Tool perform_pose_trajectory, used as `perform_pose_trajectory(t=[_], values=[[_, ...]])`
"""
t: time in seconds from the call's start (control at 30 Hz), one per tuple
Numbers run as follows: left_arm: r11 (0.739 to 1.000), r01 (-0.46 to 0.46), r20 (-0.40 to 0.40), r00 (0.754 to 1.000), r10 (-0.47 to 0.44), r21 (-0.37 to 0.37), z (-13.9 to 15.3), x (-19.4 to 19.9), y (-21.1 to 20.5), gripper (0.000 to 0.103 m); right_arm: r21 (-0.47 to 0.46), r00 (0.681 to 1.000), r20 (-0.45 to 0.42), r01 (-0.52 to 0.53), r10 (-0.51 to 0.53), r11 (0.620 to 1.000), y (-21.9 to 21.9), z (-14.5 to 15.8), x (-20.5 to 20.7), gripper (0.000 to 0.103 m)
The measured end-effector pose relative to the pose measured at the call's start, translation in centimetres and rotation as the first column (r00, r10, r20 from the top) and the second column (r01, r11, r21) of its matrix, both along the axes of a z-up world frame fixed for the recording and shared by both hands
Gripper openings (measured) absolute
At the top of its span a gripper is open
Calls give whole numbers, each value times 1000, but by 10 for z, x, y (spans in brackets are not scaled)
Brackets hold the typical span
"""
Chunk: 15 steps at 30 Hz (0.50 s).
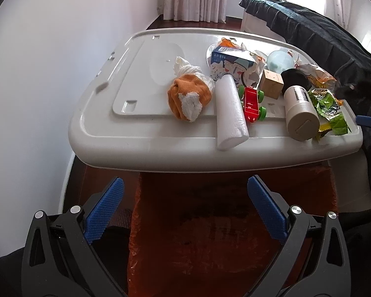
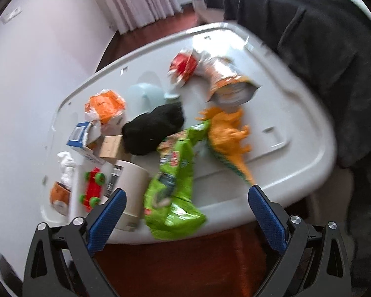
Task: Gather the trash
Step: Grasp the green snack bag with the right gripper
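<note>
White plastic lid serving as our desk carries the clutter: we see the green snack wrapper lying at its near edge, just ahead of our right gripper, which hangs spread and empty, while our left gripper, also spread and empty, hovers over the orange bag below the lid. Toys sit touching the trash, the orange dinosaur and red car among them, so we judge a hasty grab could take a toy too, or knock the beige bottle off the edge.
</note>
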<state>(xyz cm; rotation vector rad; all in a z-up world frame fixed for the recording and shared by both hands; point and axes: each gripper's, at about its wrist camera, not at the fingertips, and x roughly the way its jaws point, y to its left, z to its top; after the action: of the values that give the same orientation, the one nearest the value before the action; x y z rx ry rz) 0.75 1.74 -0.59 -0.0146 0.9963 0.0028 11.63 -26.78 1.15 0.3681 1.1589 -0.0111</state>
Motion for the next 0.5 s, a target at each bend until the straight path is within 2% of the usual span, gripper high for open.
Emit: perform_pose_trajectory(t=[0.1, 0.23, 0.37, 0.5], values=[[1000, -7, -8, 1000, 7, -20, 1, 1, 4, 97, 67, 999, -50, 9, -6, 998, 4, -7, 14, 88], [999, -17, -9, 1000, 17, -37, 3, 1, 8, 97, 47, 996, -90, 23, -19, 999, 12, -18, 27, 77], [999, -21, -4, 1000, 21, -40, 4, -1, 9, 97, 83, 989, -134, 79, -68, 993, 6, -33, 36, 67], [999, -14, 2, 1000, 14, -39, 6, -2, 8, 97, 102, 981, -172, 111, -92, 989, 9, -49, 44, 65]])
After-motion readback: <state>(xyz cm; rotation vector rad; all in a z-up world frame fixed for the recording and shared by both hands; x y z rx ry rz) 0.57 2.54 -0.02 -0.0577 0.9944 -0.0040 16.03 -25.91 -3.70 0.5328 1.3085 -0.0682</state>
